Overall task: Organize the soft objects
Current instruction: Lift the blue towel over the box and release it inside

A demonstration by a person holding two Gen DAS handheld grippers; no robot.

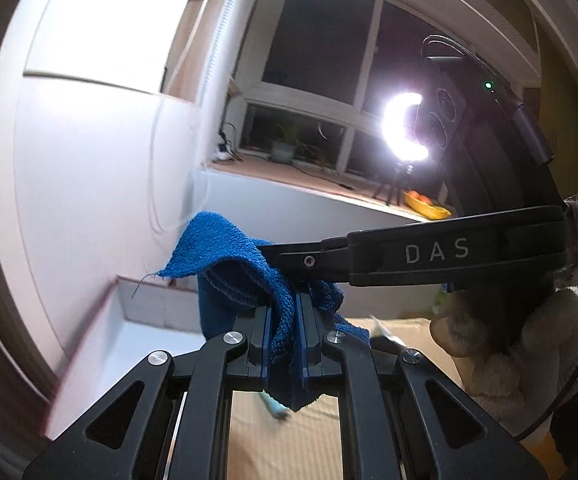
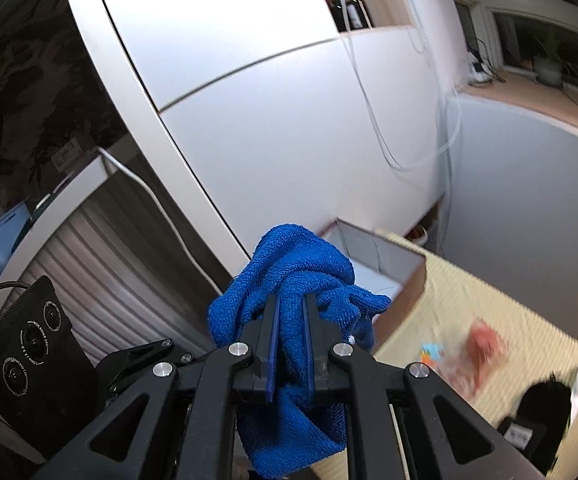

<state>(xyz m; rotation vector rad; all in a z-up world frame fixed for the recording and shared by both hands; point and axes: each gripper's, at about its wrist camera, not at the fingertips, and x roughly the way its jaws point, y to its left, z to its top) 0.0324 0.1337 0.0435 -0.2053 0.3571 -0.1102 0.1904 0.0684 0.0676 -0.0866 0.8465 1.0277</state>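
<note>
While motion blur smears the beige mat (image 2: 501,300), a pink item (image 2: 479,346) on it stays unidentifiable; white box (image 2: 385,258) sits past it. Blue towel (image 1: 249,276) is bunched, pinched by both left gripper (image 1: 285,320) and right gripper (image 2: 291,320), hiding the fingertips.

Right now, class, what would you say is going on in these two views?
A person is holding a blue towel with two handheld grippers. The left gripper and the right gripper are both shut on it, lifted above a beige mat. An open white box sits just beyond. A plush toy lies to one side, not yet handled.
</note>
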